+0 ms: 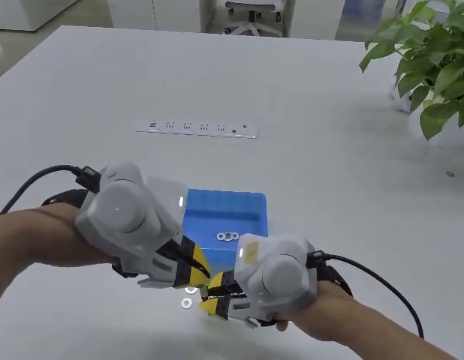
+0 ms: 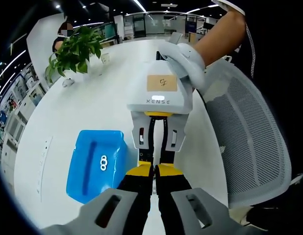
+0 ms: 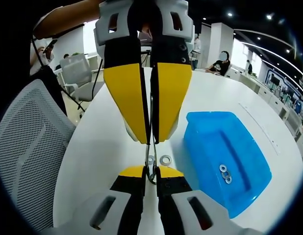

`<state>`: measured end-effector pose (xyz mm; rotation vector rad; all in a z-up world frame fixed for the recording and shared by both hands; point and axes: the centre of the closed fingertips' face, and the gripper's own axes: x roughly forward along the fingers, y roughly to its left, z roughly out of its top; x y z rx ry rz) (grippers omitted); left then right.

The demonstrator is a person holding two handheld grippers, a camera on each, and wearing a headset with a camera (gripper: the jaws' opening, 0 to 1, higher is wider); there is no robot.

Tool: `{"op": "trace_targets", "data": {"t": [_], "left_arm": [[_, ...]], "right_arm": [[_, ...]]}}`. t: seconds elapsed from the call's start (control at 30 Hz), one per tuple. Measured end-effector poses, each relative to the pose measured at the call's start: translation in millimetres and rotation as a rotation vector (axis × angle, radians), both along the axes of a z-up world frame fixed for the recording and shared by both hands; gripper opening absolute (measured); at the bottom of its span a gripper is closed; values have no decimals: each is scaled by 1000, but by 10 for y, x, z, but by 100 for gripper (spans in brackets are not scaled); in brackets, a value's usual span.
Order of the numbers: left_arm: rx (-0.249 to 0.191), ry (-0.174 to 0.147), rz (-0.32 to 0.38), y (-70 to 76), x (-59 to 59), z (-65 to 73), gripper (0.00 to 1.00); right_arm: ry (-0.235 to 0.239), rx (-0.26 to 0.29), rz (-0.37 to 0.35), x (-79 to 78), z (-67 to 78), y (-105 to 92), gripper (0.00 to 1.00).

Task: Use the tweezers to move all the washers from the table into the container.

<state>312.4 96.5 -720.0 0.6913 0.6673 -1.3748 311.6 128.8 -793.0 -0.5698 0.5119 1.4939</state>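
The two tools meet tip to tip at the lower centre of the head view, over the white counter. The left hand-held gripper comes in from the left of the frame and the right hand-held gripper from the lower right.

In the right gripper view, the left hand-held gripper's yellow pads hang down from the top, pressed together on the thin metal tweezers. The tweezers run down the middle of the frame into the right hand-held gripper's own jaws. Those jaws look clamped on the lower end of the tweezers, though the strip is so thin that the contact is hard to make out.

Two washers lie flat on the counter just above the right hand-held gripper's yellow tips, one touching or almost touching the tweezers. The blue container sits to the right of them, near but apart. Three washers lie clustered on its floor.

In the head view a white power strip lies above the container, and a leafy plant stands at the upper right. A mesh chair shows at the right of the left gripper view.
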Motion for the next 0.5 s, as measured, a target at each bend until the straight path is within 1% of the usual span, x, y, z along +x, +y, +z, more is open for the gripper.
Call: {"op": "trace_targets", "data": {"t": [0.2, 0.37, 0.5], "left_arm": [[2, -4, -1, 3, -12, 17, 5], [-3, -6, 1, 4, -11, 59, 5], [-8, -14, 3, 3, -12, 109, 5]], "right_arm": [[-6, -3, 4, -2, 18, 3, 9], [-14, -2, 7, 0, 62, 0, 9], [-23, 0, 7, 8, 111, 3, 9]]}}
